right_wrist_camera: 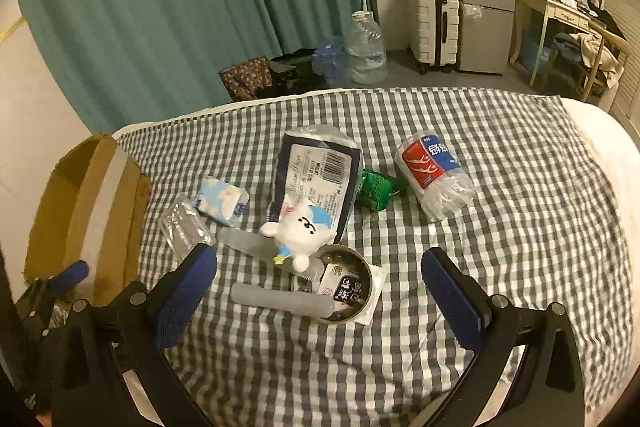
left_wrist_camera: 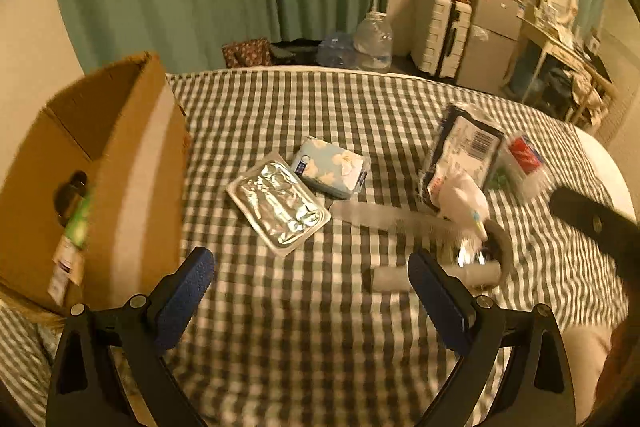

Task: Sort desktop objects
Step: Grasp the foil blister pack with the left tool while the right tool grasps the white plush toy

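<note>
Between the blue-padded fingers of the left gripper (left_wrist_camera: 310, 291), which stand wide apart and hold nothing, lies only green-and-white checked cloth (left_wrist_camera: 304, 347); the right gripper (right_wrist_camera: 318, 291) is likewise spread and empty, hovering above the clutter. Just ahead of the right gripper lie a grey cylindrical roll (right_wrist_camera: 280, 299) and a round metal tin (right_wrist_camera: 352, 287) holding small packets; a white plush toy with blue ears (right_wrist_camera: 300, 231) leans at the tin's far edge, touching a dark tissue pack with a barcode label (right_wrist_camera: 316, 179). Beyond the left gripper sit a silver foil blister tray (left_wrist_camera: 278, 207) and a pale blue floral tissue packet (left_wrist_camera: 330, 167), touching or nearly so; the brown cardboard box (left_wrist_camera: 100, 179) stands to its left (presumably where sorted things go). A red-and-blue labelled plastic bottle (right_wrist_camera: 432, 175) lies well apart to the right. Risk, as I judge it: closing on the plush could drag the tin or spill it; the foil tray lies flat and may slip from the pads.
</note>
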Demonstrator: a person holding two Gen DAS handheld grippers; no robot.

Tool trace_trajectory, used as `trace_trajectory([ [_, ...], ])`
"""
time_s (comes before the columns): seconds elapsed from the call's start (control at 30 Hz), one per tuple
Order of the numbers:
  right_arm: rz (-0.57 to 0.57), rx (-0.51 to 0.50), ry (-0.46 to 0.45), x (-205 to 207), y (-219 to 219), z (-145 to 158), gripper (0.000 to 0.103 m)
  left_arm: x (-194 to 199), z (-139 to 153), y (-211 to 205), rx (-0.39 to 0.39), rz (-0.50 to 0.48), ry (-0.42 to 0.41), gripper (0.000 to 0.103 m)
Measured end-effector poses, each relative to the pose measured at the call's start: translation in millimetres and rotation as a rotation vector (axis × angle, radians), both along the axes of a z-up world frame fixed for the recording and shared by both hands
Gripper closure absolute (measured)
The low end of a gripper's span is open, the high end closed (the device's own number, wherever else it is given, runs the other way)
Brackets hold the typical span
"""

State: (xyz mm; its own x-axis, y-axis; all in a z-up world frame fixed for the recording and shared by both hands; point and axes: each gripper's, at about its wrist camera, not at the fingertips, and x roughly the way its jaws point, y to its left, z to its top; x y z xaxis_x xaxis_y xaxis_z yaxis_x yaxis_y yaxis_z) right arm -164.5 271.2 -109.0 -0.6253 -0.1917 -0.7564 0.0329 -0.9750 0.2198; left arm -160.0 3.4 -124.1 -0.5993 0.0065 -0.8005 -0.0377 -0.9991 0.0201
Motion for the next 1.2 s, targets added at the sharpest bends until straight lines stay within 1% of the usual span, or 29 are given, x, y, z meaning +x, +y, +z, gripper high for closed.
trace_trajectory([
  [0.1, 0.002, -0.018, 0.011, -8, 3, -12, 0.0, -20, -18, -3, -0.01, 0.06, -0.008, 0.003],
  [0.23, 0.027, -0.035, 0.002, -28, -3, -28, 0.0, -50, -50, -15, 0.006, 0.124, -0.069, 0.003],
  [0.33, 0.039, -0.053, -0.036, -50, -7, -45, 0.001, -64, -64, -19, -0.003, 0.135, -0.071, 0.003],
  [0.47, 0.044, -0.057, -0.065, -73, -13, -62, 0.003, -79, -79, -23, 0.009, 0.138, -0.078, 0.003],
  [0.57, 0.038, -0.073, -0.102, -86, -16, -75, 0.008, -89, -90, -28, 0.007, 0.162, -0.088, 0.003],
  [0.6, 0.04, -0.087, -0.122, -90, -16, -81, 0.011, -91, -94, -32, 0.015, 0.173, -0.095, 0.003],
  [0.67, 0.041, -0.09, -0.152, -93, -18, -89, 0.011, -95, -102, -38, 0.043, 0.19, -0.116, 0.003],
  [0.73, 0.055, -0.081, -0.182, -94, -22, -98, 0.02, -98, -108, -43, 0.069, 0.2, -0.133, 0.003],
  [0.77, 0.067, -0.078, -0.197, -95, -24, -101, 0.021, -99, -110, -43, 0.071, 0.202, -0.134, 0.003],
  [0.83, 0.076, -0.095, -0.216, -95, -24, -104, 0.028, -100, -110, -41, 0.053, 0.192, -0.122, 0.003],
  [0.87, 0.075, -0.093, -0.219, -95, -23, -106, 0.03, -100, -110, -40, 0.041, 0.183, -0.113, 0.003],
  [0.9, 0.076, -0.091, -0.216, -94, -22, -106, 0.034, -99, -111, -39, 0.036, 0.173, -0.107, 0.003],
  [0.93, 0.077, -0.091, -0.214, -93, -21, -106, 0.04, -99, -111, -39, 0.038, 0.164, -0.103, 0.009],
  [0.97, 0.074, -0.097, -0.212, -93, -22, -106, 0.043, -98, -110, -39, 0.047, 0.155, -0.1, 0.019],
  [1.0, 0.075, -0.1, -0.209, -92, -21, -105, 0.047, -96, -109, -40, 0.06, 0.144, -0.095, 0.023],
  [1.03, 0.079, -0.096, -0.205, -91, -21, -104, 0.047, -93, -106, -40, 0.064, 0.132, -0.087, 0.028],
  [1.1, 0.088, -0.069, -0.191, -87, -23, -102, 0.047, -91, -105, -42, 0.075, 0.119, -0.095, 0.03],
  [1.2, 0.094, -0.039, -0.169, -83, -26, -95, 0.047, -84, -101, -49, 0.103, 0.134, -0.102, 0.033],
])
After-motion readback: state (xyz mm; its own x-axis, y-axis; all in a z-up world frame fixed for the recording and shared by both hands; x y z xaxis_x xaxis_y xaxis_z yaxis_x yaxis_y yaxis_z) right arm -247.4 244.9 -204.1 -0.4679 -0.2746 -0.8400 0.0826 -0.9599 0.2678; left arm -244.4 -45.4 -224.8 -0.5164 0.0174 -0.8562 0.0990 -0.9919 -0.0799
